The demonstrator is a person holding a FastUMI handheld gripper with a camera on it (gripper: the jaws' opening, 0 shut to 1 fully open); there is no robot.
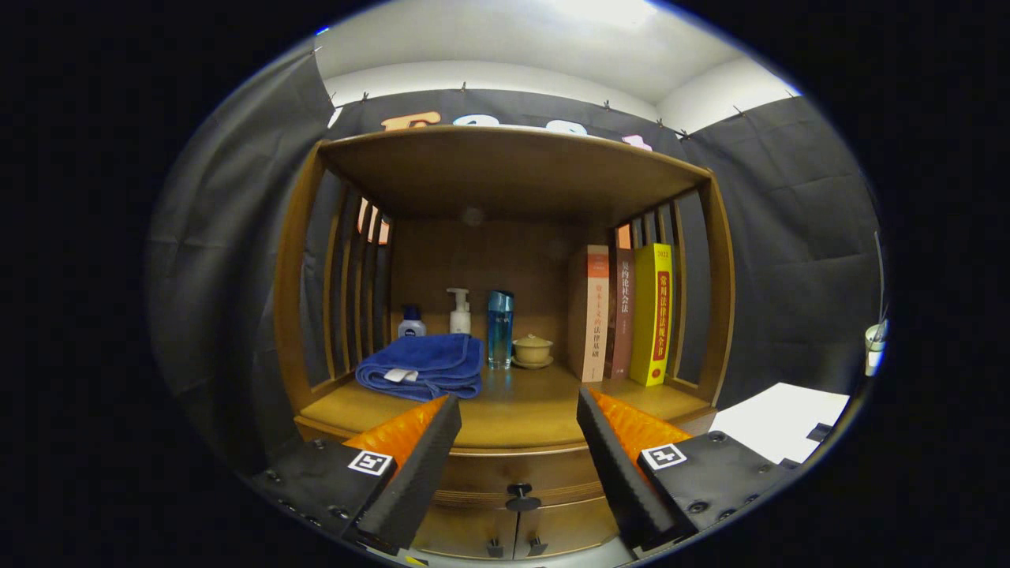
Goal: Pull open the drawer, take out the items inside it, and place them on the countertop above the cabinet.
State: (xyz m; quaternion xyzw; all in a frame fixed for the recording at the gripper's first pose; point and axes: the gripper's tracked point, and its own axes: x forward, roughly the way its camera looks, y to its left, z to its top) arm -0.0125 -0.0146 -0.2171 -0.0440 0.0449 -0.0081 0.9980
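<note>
Black cloth walls close in the booth around a wooden cabinet with slatted sides and an open shelf. Your gripper is spread wide and holds nothing, its fingers pointing at the cabinet's front edge. Between the fingers and below their tips you see the drawer, shut, with its dark knob roughly centred in the gap. Beyond the fingers, on the countertop, lie a folded blue towel, a small blue-capped jar, a white pump bottle, a blue tumbler, a lidded cup and three upright books.
</note>
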